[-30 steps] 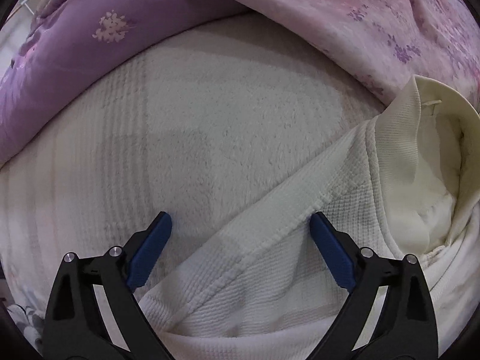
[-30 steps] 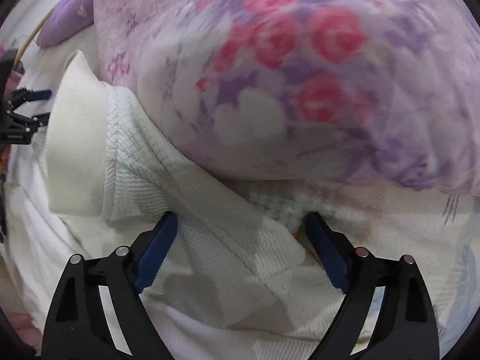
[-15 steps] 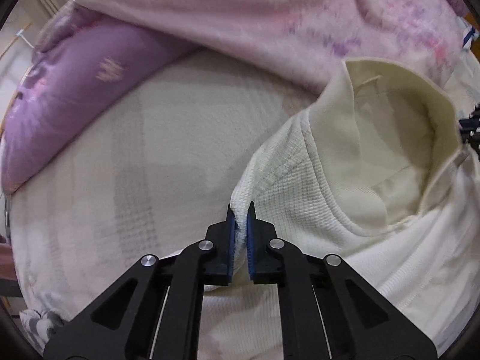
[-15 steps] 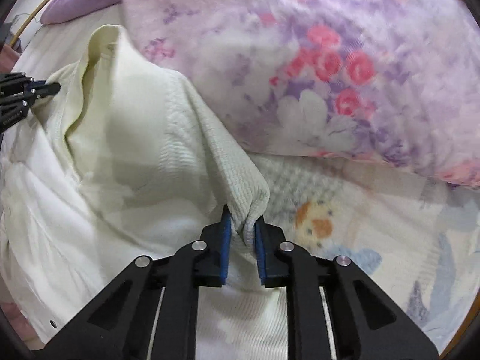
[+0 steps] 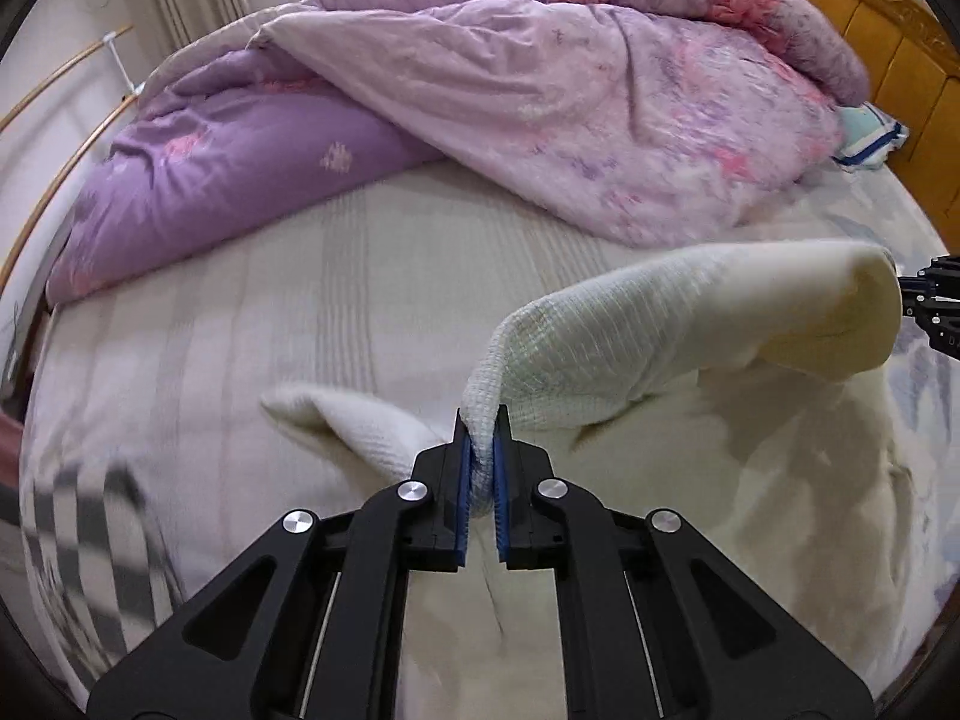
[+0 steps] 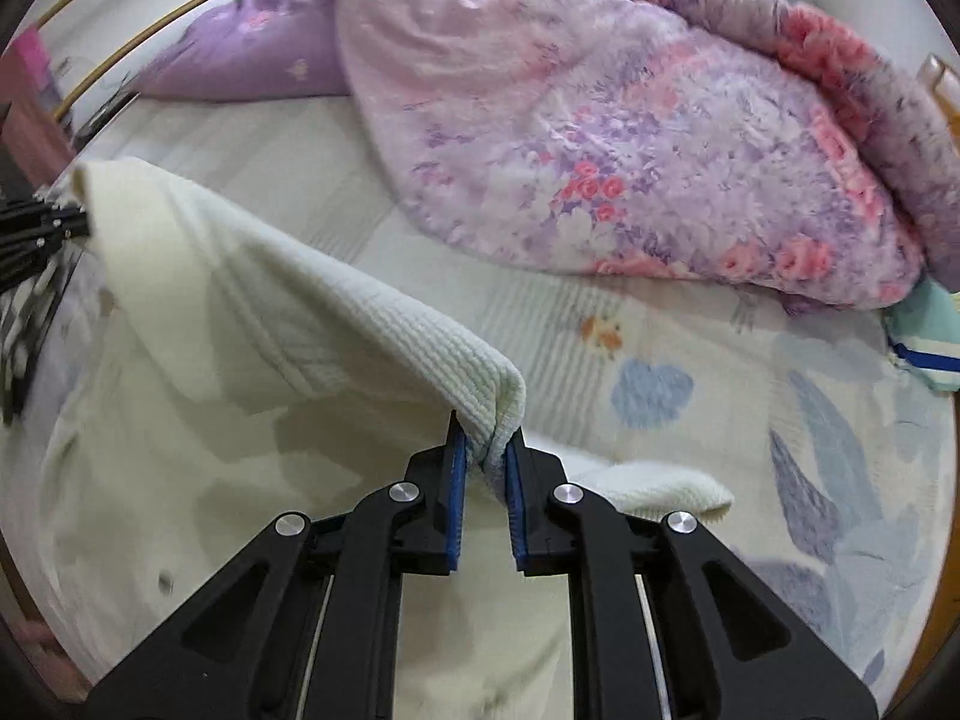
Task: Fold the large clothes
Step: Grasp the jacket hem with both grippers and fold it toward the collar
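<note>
Left gripper (image 5: 481, 468): blue pads nearly closed, a bunched edge of the cream garment (image 5: 630, 330) pinched between them. The knit rises from the pads and stretches off to the right as a raised band, ending in a smooth, rolled collar-like fold near the right gripper, whose black tip shows at the right border of the left wrist view (image 5: 930, 312).

Right gripper (image 6: 485, 468): pads close together, clamped on another bunched edge of the same cream garment (image 6: 312, 324). From here the ribbed knit runs up and left as a taut ridge toward the left gripper, seen as black fingers at the left border (image 6: 42, 234).

The garment's upper edge is held up off the bed between the two grippers. The rest of it hangs and spreads below onto the bed sheet (image 5: 270, 300), over the near part of the bed. One sleeve end (image 5: 336, 414) lies on the sheet just left of the left gripper; another sleeve end (image 6: 666, 492) lies just right of the right gripper.

Far side of the bed: a heaped pink-and-purple floral quilt (image 5: 570, 90), with a plain purple part (image 5: 228, 162) at the far left. Wooden headboard (image 5: 900, 60) along the bed's right edge. A small pale-green cloth with blue trim (image 5: 870, 132) sits against the headboard, just beside the quilt. The sheet near the right gripper carries a pale blue leaf print (image 6: 828, 450).
</note>
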### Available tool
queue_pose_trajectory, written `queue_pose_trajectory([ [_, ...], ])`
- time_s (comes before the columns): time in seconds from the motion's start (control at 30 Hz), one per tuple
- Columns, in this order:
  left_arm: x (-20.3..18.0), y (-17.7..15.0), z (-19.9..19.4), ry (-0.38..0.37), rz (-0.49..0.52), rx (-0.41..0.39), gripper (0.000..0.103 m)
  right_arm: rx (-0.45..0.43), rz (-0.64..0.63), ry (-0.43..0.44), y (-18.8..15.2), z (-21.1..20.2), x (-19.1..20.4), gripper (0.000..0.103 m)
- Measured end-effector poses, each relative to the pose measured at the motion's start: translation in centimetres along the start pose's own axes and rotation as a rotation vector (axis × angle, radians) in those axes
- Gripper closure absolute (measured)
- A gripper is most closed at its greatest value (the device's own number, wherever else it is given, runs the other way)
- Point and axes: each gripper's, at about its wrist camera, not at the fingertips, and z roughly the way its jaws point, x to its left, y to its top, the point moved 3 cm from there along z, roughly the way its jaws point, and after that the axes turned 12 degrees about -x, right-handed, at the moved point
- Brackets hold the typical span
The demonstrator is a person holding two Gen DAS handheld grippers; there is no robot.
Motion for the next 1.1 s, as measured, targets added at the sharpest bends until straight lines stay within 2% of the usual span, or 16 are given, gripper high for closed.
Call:
queue_pose_trajectory([
  [0.1, -0.8, -3.5, -2.4, -0.009, -0.033, 0.017, 0.097, 0.000, 0.011, -0.012, -3.1, -2.8, 0.6, 0.092],
  [0.27, -2.0, -9.0, -4.2, -0.018, -0.092, 0.081, 0.097, 0.049, 0.033, -0.002, -8.7, -3.6, 3.3, 0.092],
  [0.47, -2.7, -13.1, -7.9, -0.030, -0.189, 0.085, 0.097, 0.049, 0.155, 0.024, -12.1, -6.6, 5.1, 0.092],
  [0.53, -2.9, -14.2, -9.1, -0.019, -0.201, 0.088, 0.097, 0.053, 0.149, 0.012, -13.1, -7.8, 5.8, 0.092],
  [0.67, -3.1, -17.6, -9.6, -0.031, -0.238, 0.151, 0.097, 0.116, 0.166, 0.028, -15.9, -7.4, 6.8, 0.092],
  [0.8, -3.4, -18.9, -9.2, -0.030, -0.247, 0.178, 0.097, 0.135, 0.219, 0.045, -17.1, -7.1, 7.0, 0.092],
  [0.9, -3.2, -18.8, -9.7, -0.036, -0.282, 0.167, 0.097, 0.126, 0.243, 0.067, -17.1, -7.9, 7.3, 0.092],
  [1.1, -2.9, -18.4, -13.1, -0.038, -0.291, 0.133, 0.097, 0.133, 0.236, 0.093, -17.8, -10.8, 8.3, 0.092],
])
